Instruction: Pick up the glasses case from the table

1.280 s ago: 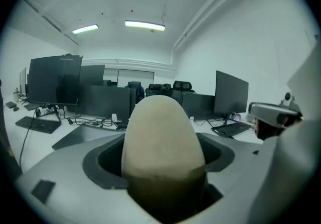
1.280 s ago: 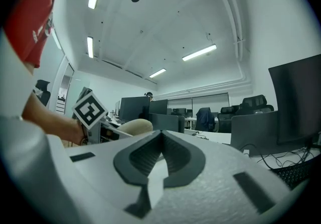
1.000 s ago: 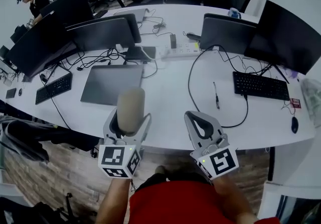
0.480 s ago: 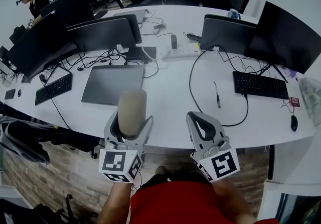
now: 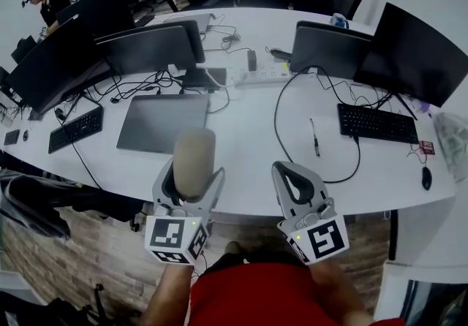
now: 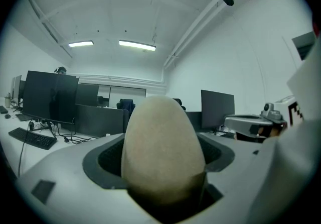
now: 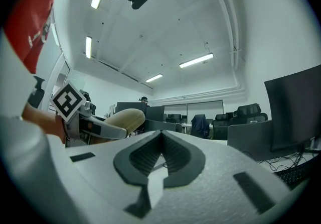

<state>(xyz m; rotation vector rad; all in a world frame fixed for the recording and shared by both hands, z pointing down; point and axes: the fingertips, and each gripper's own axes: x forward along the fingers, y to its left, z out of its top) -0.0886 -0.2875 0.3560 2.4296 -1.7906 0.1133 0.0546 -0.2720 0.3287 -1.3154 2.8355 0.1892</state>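
While the left tool point(image 5: 189, 187) is pinching the beige, oblong, matte glasses case point(image 5: 194, 160) upright between its jaws, the case is hanging clear of the long white table point(image 5: 241, 149), near its front edge. The right tool point(image 5: 295, 180) is hovering just beside it, jaws pressed together, gripping nothing.

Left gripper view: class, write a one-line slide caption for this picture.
Left gripper clamps the beige glasses case between its jaws, with dark monitors on a white desk behind.
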